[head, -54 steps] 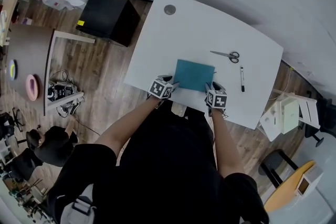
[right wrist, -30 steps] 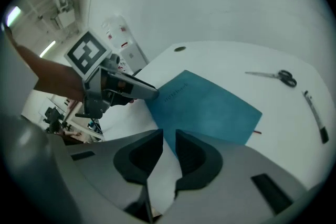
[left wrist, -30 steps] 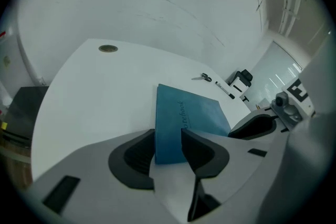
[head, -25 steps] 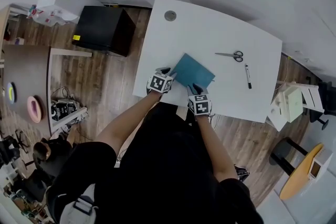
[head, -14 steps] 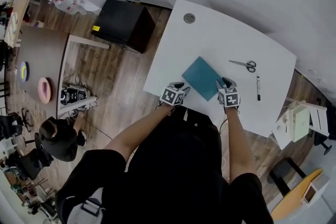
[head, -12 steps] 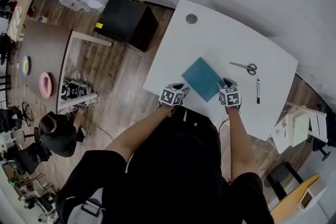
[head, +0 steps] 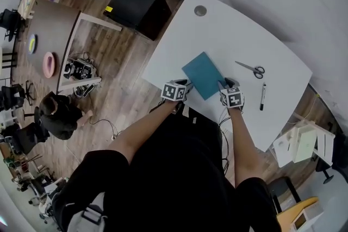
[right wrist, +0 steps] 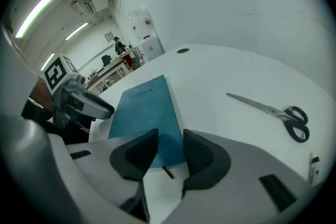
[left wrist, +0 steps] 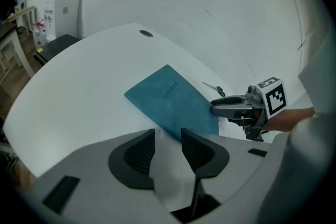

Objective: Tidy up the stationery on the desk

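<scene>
We seem to be at the end of the step that places the teal notebook (head: 204, 75) on the white worktop (head: 228, 35). It lies flat between our two tongs. The left tongs (left wrist: 168, 147) are released, with only bare worktop in their gap and the notebook's near edge just ahead of them. The right tongs (right wrist: 170, 152) have just been opening; the notebook's near corner lies in their gap, but the pads stand off it, so nothing is gripped. The scissors (head: 250, 69) lie beyond the right tongs and the marker pen (head: 262, 96) lies just to their right, both apart from the notebook. Next, we judge, the right tongs must draw back off the corner without dragging it, then come down low over one of these thin, flat things.
</scene>
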Action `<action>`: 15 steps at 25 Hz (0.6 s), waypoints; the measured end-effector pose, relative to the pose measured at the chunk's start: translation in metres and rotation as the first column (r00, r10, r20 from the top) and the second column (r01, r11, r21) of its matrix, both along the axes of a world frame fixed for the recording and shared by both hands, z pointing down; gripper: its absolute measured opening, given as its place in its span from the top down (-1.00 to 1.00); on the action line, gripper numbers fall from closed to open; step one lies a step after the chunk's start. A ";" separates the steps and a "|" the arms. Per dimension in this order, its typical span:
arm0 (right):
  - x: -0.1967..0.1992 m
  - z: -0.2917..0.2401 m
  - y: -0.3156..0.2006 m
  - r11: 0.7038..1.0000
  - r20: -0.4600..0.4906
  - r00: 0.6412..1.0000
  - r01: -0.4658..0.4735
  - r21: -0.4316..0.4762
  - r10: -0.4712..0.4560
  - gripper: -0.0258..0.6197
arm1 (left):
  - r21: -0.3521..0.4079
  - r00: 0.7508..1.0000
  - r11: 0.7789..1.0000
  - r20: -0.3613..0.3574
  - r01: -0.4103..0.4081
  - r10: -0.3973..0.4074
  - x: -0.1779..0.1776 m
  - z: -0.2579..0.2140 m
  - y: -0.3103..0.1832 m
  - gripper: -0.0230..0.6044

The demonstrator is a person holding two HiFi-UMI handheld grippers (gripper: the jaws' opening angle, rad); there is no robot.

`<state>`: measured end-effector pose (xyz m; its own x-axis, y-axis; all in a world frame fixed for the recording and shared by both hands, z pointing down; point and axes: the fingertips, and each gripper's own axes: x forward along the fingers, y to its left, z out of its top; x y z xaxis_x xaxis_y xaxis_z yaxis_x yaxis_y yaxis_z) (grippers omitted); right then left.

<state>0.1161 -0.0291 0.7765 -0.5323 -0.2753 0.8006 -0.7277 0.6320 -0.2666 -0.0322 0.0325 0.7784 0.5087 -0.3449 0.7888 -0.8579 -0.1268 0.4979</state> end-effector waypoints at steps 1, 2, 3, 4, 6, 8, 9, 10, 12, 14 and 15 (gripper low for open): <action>-0.002 0.000 0.000 1.000 -0.002 1.000 0.003 0.002 -0.003 0.47 | 0.004 1.000 1.000 -0.004 0.004 -0.004 0.000 -0.001 -0.001 0.41; -0.004 0.000 0.002 1.000 -0.004 1.000 0.006 0.000 -0.006 0.47 | 0.007 1.000 1.000 -0.013 -0.001 0.001 0.002 -0.002 -0.001 0.41; -0.006 0.000 0.006 1.000 -0.005 1.000 0.007 -0.004 -0.007 0.47 | 0.006 1.000 1.000 -0.021 -0.012 0.012 0.005 -0.002 -0.001 0.41; -0.007 0.001 0.009 1.000 -0.008 1.000 0.003 -0.008 -0.003 0.47 | -0.001 0.999 1.000 -0.024 -0.026 0.026 0.007 -0.002 -0.001 0.41; -0.006 0.001 0.013 1.000 -0.022 0.999 -0.028 -0.004 0.028 0.47 | -0.022 0.998 0.998 -0.023 -0.059 0.058 0.009 0.000 -0.004 0.41; -0.004 0.000 0.010 0.997 -0.036 0.997 -0.074 -0.002 0.073 0.47 | -0.034 0.995 0.995 -0.036 -0.097 0.096 0.008 -0.001 -0.009 0.44; -0.004 0.000 0.010 0.996 -0.040 0.995 -0.093 -0.006 0.093 0.47 | -0.036 0.993 0.993 -0.042 -0.114 0.113 0.007 -0.002 -0.009 0.44; -0.006 0.000 0.012 0.994 -0.041 0.993 -0.109 -0.016 0.108 0.47 | -0.034 0.991 0.991 -0.043 -0.127 0.126 0.005 -0.003 -0.009 0.44; -0.012 0.001 0.018 0.989 -0.041 0.989 -0.142 -0.040 0.141 0.47 | -0.029 0.989 0.990 -0.039 -0.141 0.140 -0.002 -0.003 -0.012 0.44; -0.020 0.002 0.021 0.979 -0.044 0.980 -0.196 -0.051 0.193 0.47 | -0.041 0.990 0.990 -0.053 -0.135 0.133 -0.013 -0.002 -0.021 0.44; -0.025 0.002 0.022 0.972 -0.046 0.973 -0.228 -0.054 0.226 0.47 | -0.052 0.990 0.990 -0.064 -0.131 0.127 -0.019 -0.001 -0.026 0.44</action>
<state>0.0914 -0.0074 0.7785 -0.4290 -0.3374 0.8379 -0.8610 0.4332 -0.2664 -0.0510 0.0060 0.7773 0.5938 -0.2297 0.7711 -0.8040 -0.2053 0.5580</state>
